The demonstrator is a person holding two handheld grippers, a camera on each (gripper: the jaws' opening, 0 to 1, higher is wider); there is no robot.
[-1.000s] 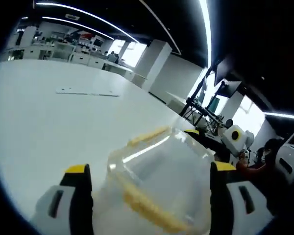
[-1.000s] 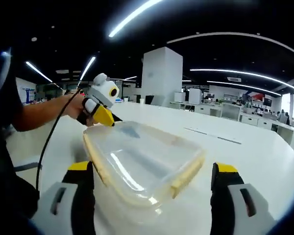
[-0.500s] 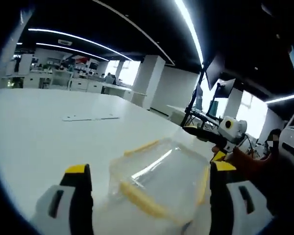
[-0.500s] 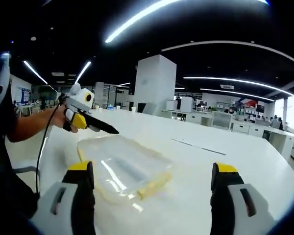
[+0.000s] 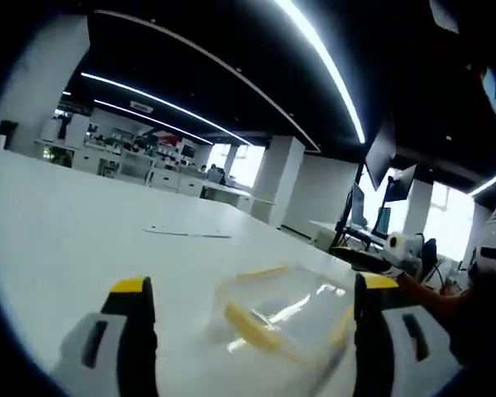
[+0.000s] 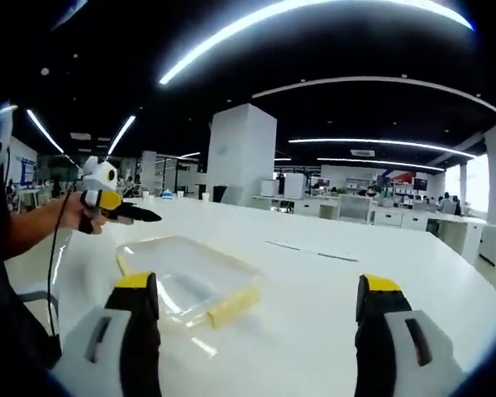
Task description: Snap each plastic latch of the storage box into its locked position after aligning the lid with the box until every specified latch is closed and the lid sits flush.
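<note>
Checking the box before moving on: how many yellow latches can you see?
3 in the left gripper view: far latch, near latch, right latch. A fourth may be hidden.

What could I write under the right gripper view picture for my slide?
Clear storage box with yellow latches sits on a white table, both open grippers held back from it.

Long ceiling strip lights (image 6: pixel 314 12) glare white over a dark ceiling above me, the white table (image 5: pixel 74 240) shines bright, highlights glint off the clear storage box (image 6: pixel 186 277), and fisheye bending softens both views toward their edges.
</note>
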